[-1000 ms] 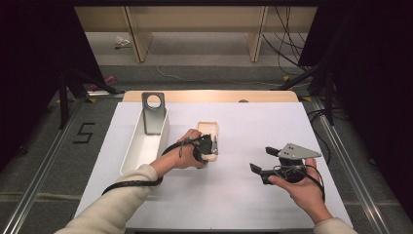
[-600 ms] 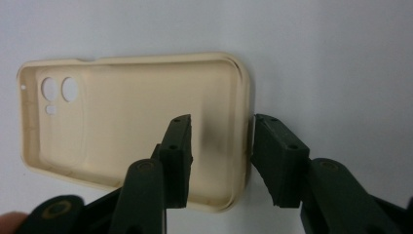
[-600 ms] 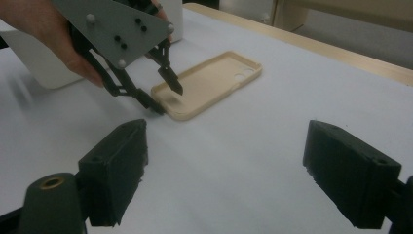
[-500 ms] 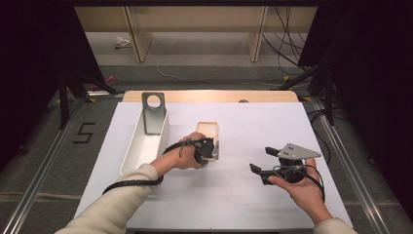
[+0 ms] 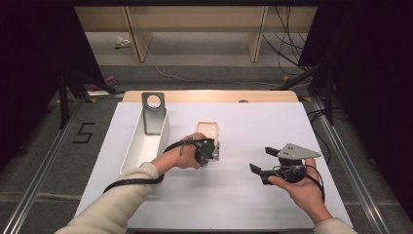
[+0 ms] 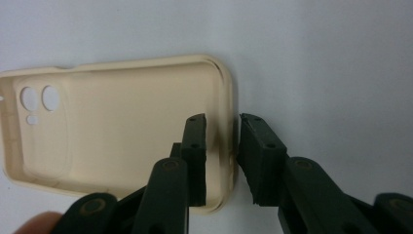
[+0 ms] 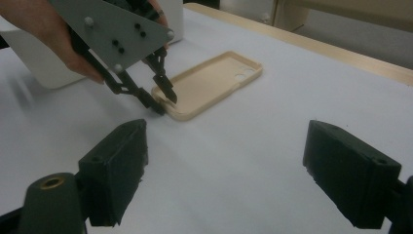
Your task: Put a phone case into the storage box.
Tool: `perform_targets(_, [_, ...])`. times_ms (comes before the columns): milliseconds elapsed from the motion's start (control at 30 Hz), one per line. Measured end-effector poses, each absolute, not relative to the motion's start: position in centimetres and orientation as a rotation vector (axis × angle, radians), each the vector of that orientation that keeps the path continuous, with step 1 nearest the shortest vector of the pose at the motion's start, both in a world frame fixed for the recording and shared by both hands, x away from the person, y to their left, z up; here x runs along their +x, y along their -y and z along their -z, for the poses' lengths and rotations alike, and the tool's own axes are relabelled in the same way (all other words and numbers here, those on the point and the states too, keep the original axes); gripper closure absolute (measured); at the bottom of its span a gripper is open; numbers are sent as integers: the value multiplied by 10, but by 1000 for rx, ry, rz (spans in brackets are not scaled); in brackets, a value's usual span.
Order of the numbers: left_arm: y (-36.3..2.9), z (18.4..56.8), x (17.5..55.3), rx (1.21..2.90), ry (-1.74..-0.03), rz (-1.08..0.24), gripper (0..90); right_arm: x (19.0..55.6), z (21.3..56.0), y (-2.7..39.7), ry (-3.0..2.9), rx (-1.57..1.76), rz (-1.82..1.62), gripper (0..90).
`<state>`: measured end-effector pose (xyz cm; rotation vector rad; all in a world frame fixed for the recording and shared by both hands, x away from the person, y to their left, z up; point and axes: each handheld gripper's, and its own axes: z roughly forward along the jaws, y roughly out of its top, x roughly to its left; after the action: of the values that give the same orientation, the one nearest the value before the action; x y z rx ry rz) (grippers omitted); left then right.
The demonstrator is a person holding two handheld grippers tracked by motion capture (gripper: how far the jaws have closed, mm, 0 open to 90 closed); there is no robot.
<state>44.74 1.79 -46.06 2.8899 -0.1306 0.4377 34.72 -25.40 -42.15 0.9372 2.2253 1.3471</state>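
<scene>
A cream phone case [image 5: 208, 130] lies hollow side up on the white sheet, camera holes at its far end. My left gripper [image 5: 214, 151] sits at its near end. In the left gripper view the gripper [image 6: 221, 122] straddles the case's [image 6: 122, 126] end wall, one pad inside, one outside; the jaws have just been closing and a thin gap still shows at the inner pad. The right gripper view shows the same left gripper [image 7: 163, 100] at the case's [image 7: 214, 80] corner. My right gripper [image 5: 261, 159] hovers open to the right, with nothing between its fingertips [image 7: 226, 141].
A long white bin [image 5: 141, 146] stands left of the case, with a grey metal bracket [image 5: 154, 114] with a round hole upright at its far end. The table's wooden far edge [image 5: 209, 96] lies beyond the white sheet [image 5: 253, 126].
The left gripper's jaws have drawn in around the case's near end. Both hands have kept their places and the case has not shifted.
</scene>
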Motion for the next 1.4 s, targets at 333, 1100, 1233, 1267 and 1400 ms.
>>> perform_targets(333, [-17, 460, 447, 2903, 152, -416, 770, 347, 422, 254, -2228, 935, -1345, 174])
perform_targets(1100, [-13, 460, 448, 2927, 165, -403, 836, 347, 422, 254, -2231, 934, -1346, 175])
perform_targets(1233, [-13, 459, 447, 2932, 176, -407, 846, 347, 422, 254, -2230, 933, -1344, 176])
perform_targets(1267, [-13, 460, 447, 2930, 176, -409, 849, 347, 422, 254, -2230, 934, -1343, 176])
perform_targets(1400, [-15, 460, 445, 2917, 189, -419, 861, 348, 422, 254, -2229, 936, -1342, 176])
